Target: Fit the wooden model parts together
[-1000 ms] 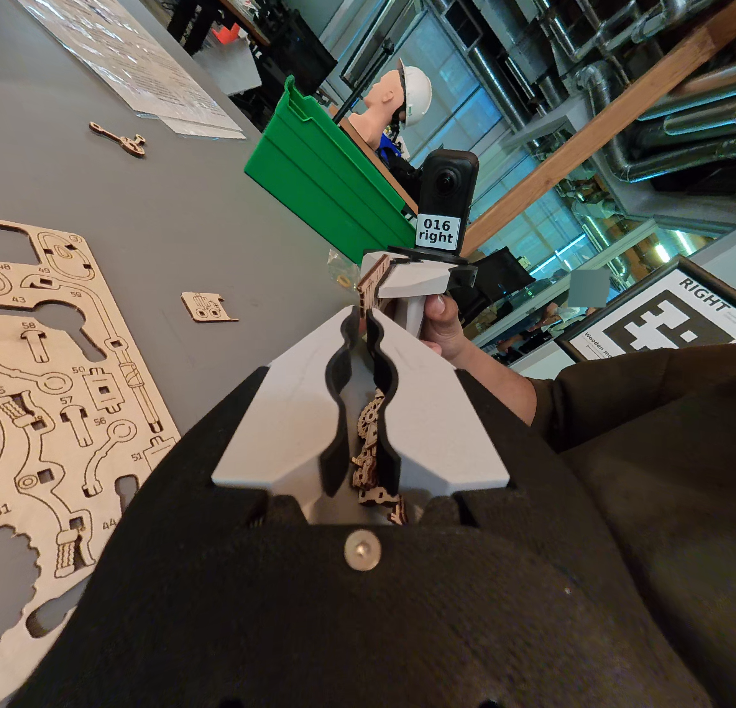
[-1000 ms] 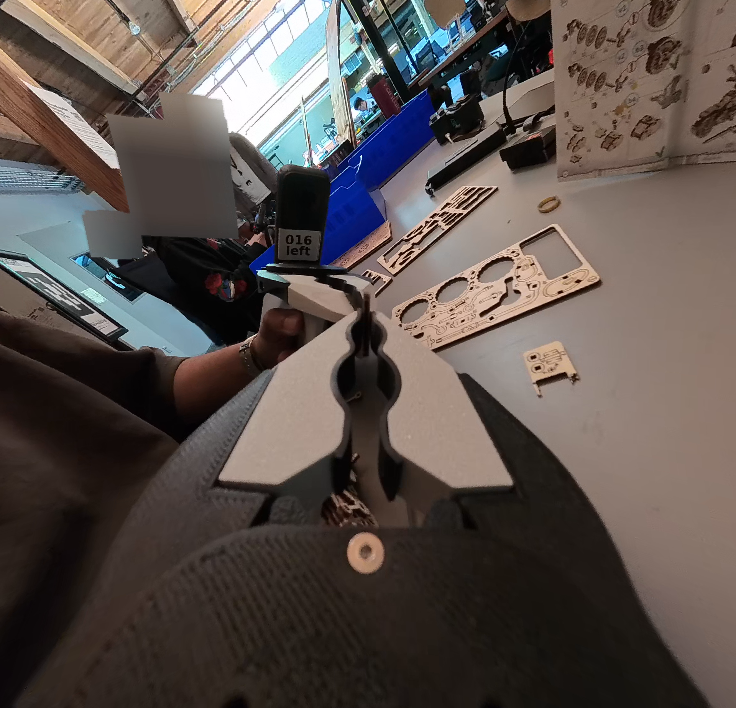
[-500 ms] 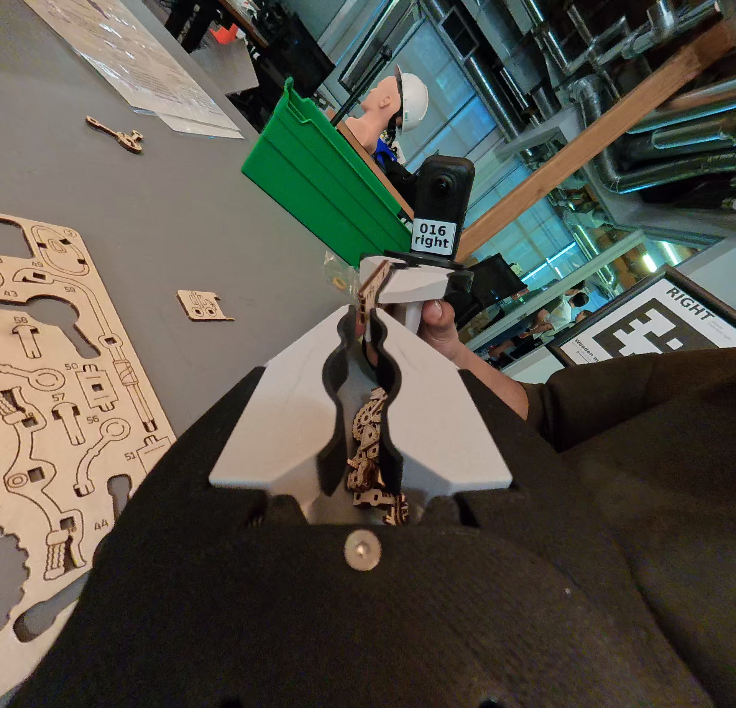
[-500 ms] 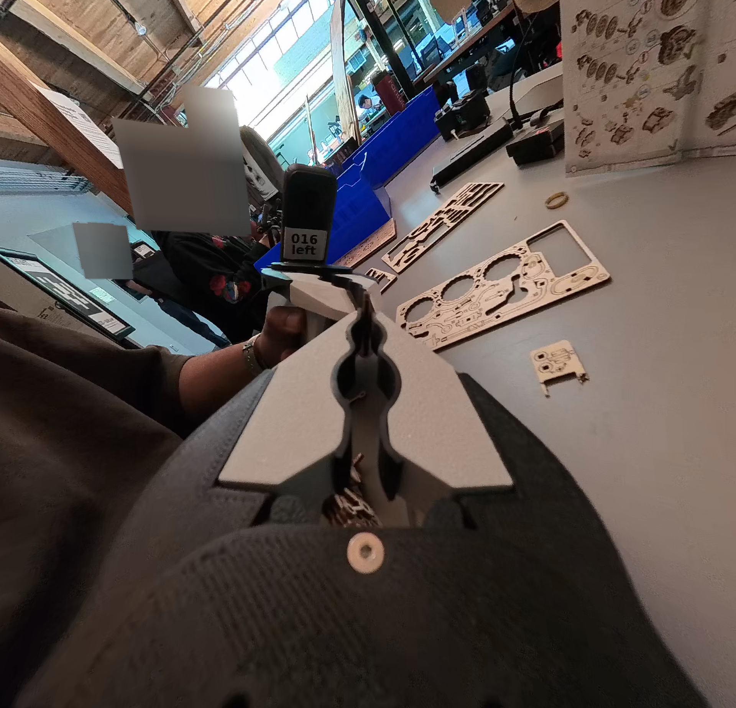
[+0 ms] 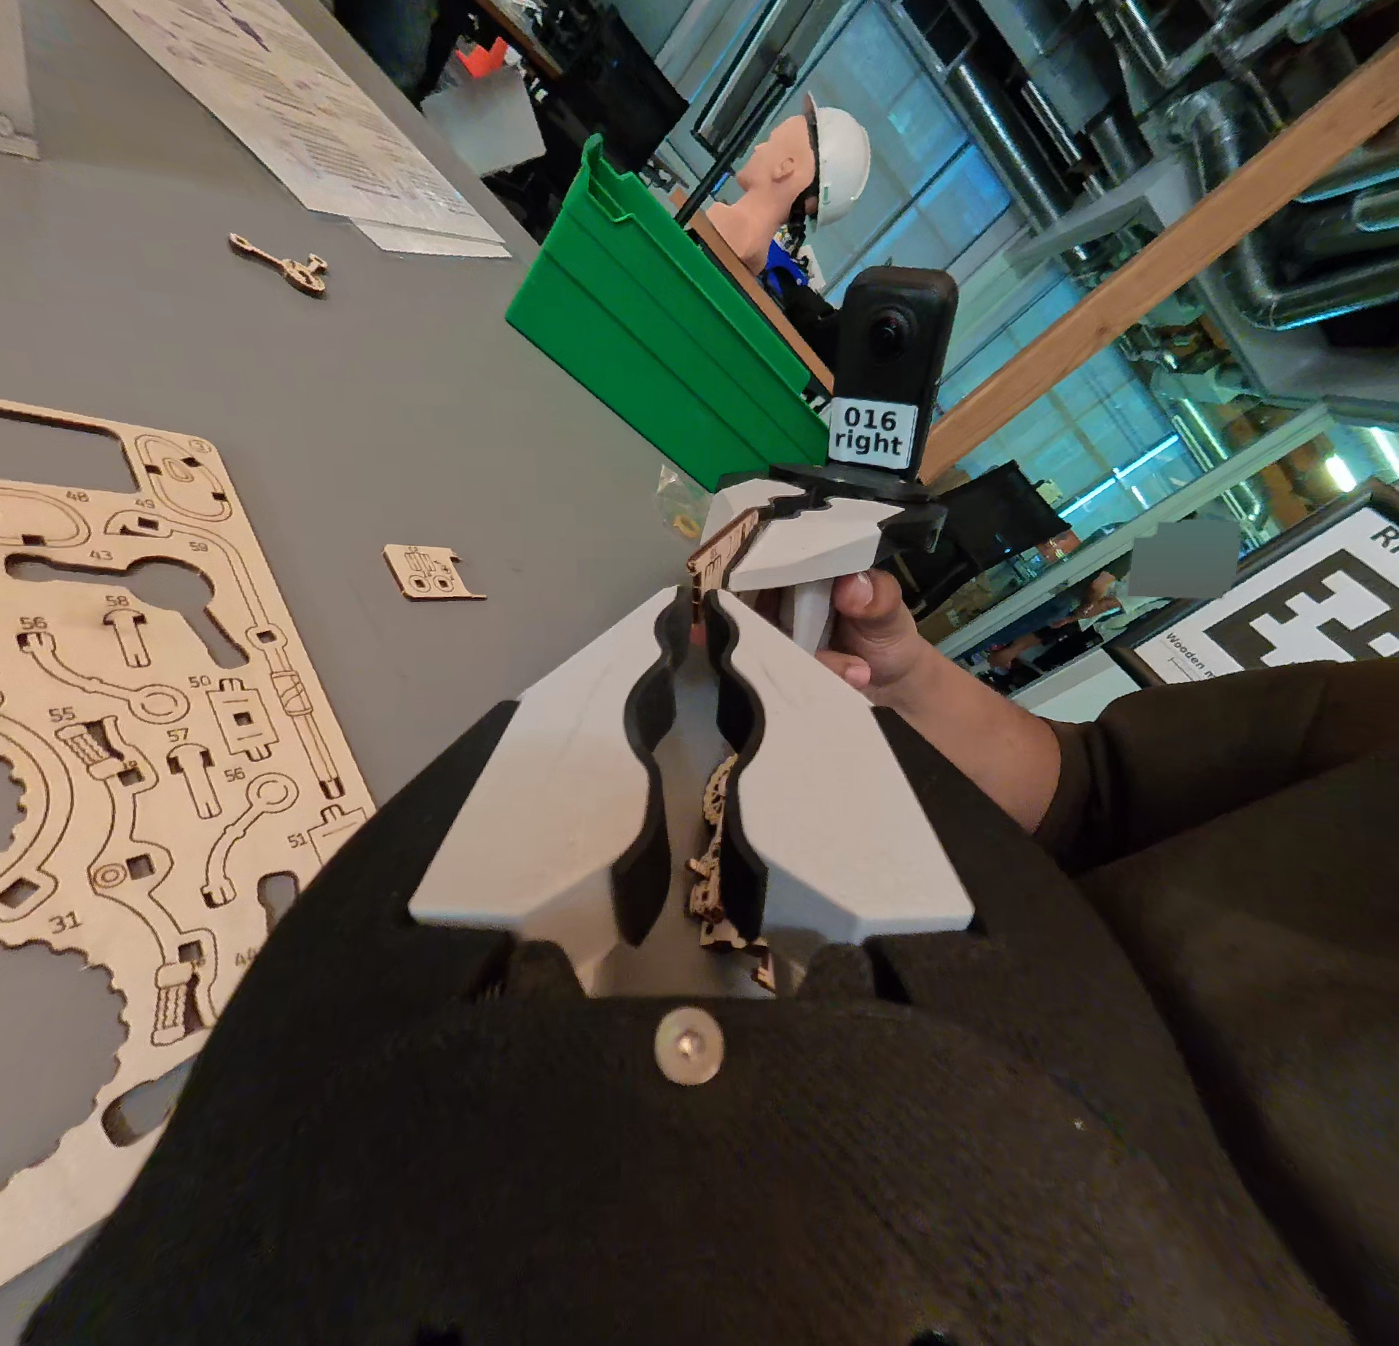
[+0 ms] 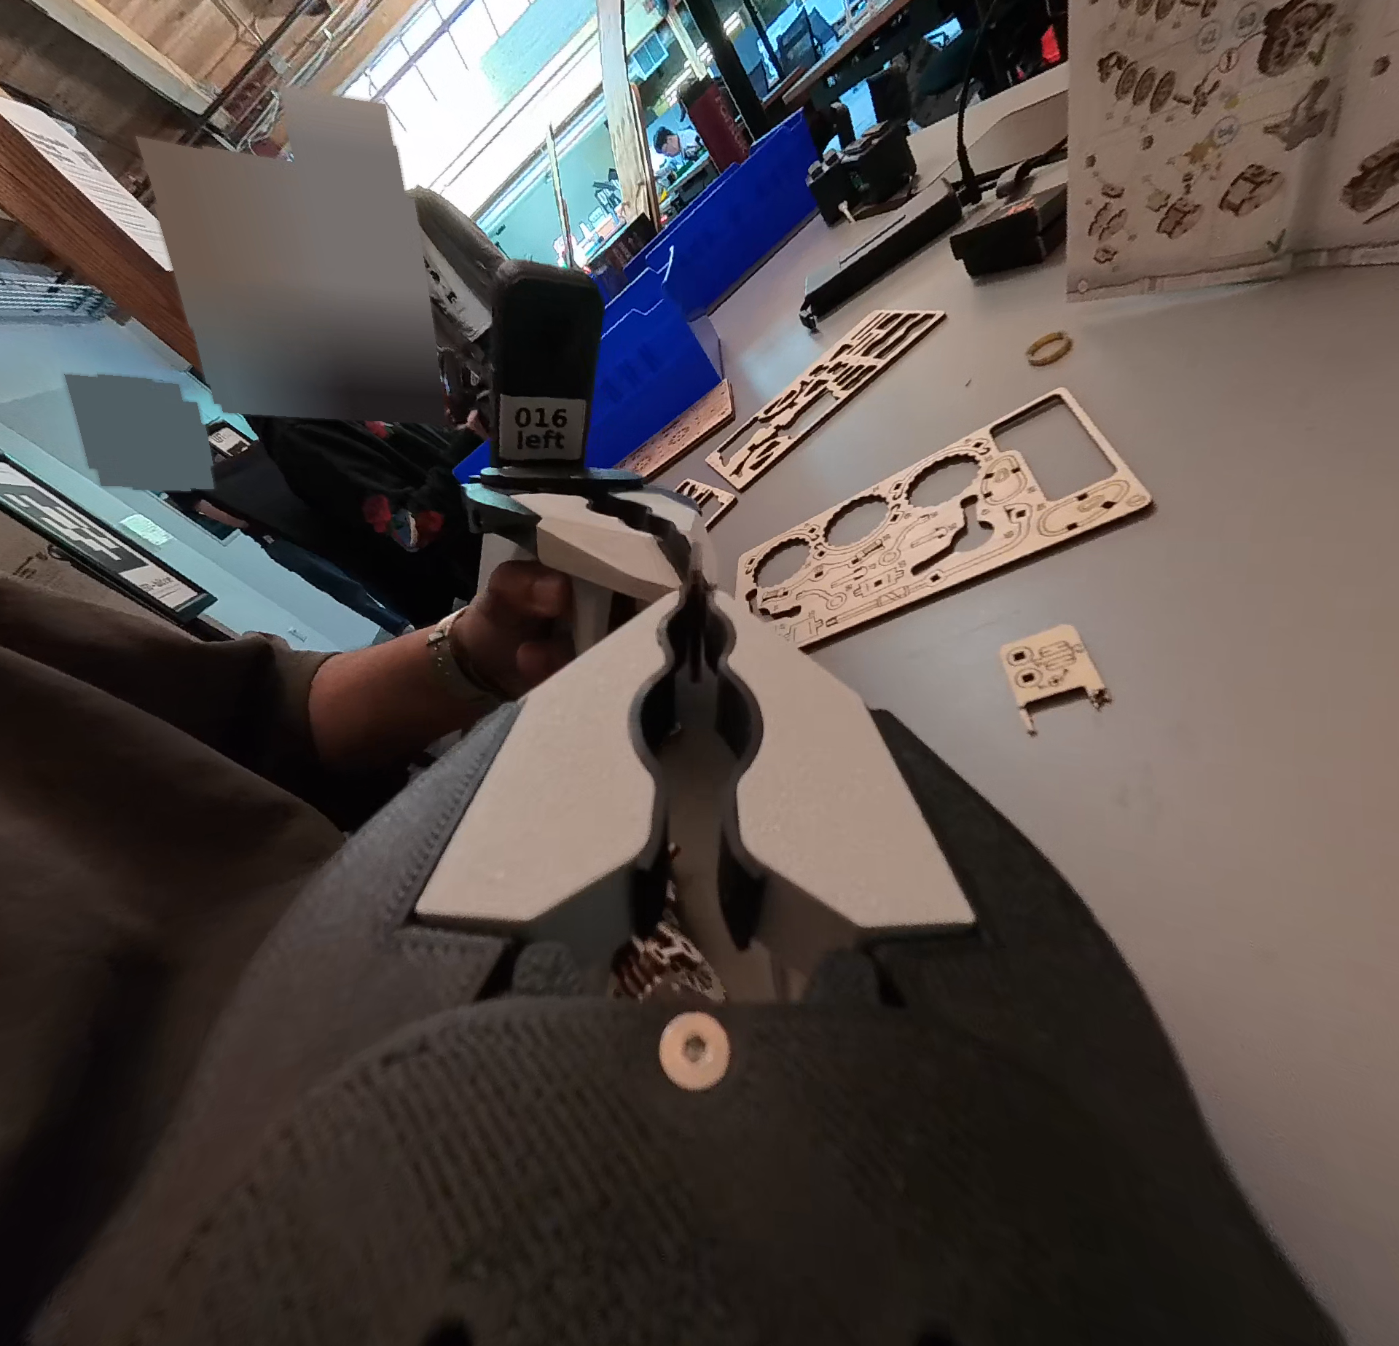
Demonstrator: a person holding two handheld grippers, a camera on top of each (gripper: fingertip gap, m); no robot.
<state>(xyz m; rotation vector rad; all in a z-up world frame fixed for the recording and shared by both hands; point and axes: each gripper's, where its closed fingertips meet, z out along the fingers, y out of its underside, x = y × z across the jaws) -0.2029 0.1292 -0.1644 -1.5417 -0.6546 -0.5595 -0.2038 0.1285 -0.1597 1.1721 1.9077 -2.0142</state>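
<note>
Both grippers raised above grey surface (image 5: 394, 416), tip to tip. Left gripper (image 5: 695, 613) closed on a thin laser-cut wooden gear-edged part (image 5: 715, 855) running back between its fingers. Right gripper (image 6: 693, 605) closed on a flat engraved wooden plate (image 5: 719, 549). The two parts meet at the fingertips. Small loose wooden tab (image 6: 1052, 666) and punched-out plywood sheet (image 6: 946, 530) lie on the surface.

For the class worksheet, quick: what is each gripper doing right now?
Left gripper: shut on a wooden part.
Right gripper: shut on a flat wooden piece.
</note>
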